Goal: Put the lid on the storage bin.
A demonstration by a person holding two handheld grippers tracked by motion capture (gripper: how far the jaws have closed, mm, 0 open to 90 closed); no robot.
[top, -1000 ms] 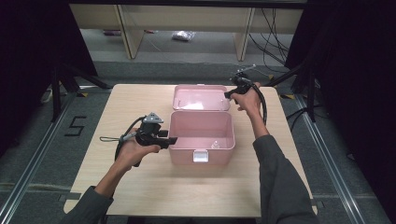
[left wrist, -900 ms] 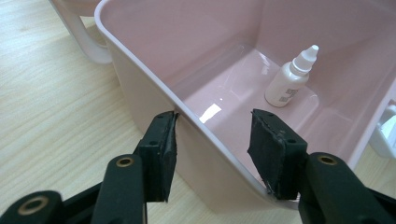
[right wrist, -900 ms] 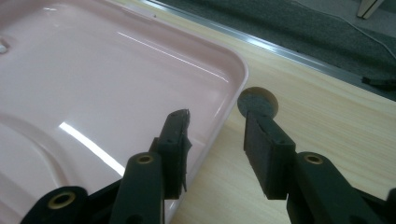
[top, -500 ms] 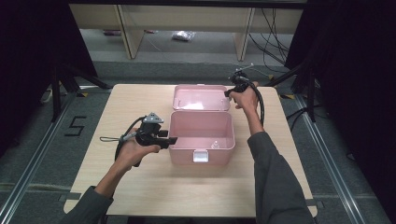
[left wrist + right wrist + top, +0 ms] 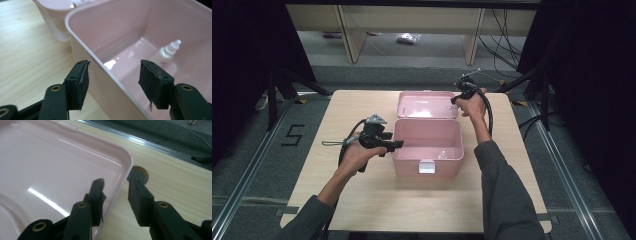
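Wooden table (image 5: 362,200) bore an open pink box (image 5: 427,142). Left gripper (image 5: 113,75) straddled its wall, jaws just opening, pads clear. Right gripper (image 5: 115,195) straddled the lid (image 5: 50,165) rim, apparently pinching it.

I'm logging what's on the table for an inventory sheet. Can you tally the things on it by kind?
Pink box with its open lid: 1
Small clear bottle inside the box: 1
Handheld grippers, left gripper and right gripper: 2
Total: 4

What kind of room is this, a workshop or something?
Probably a recording lab: a bare wooden table sits between black curtains, with floor rails and loose cables around it, and a person works a pink box with hand-held tools.
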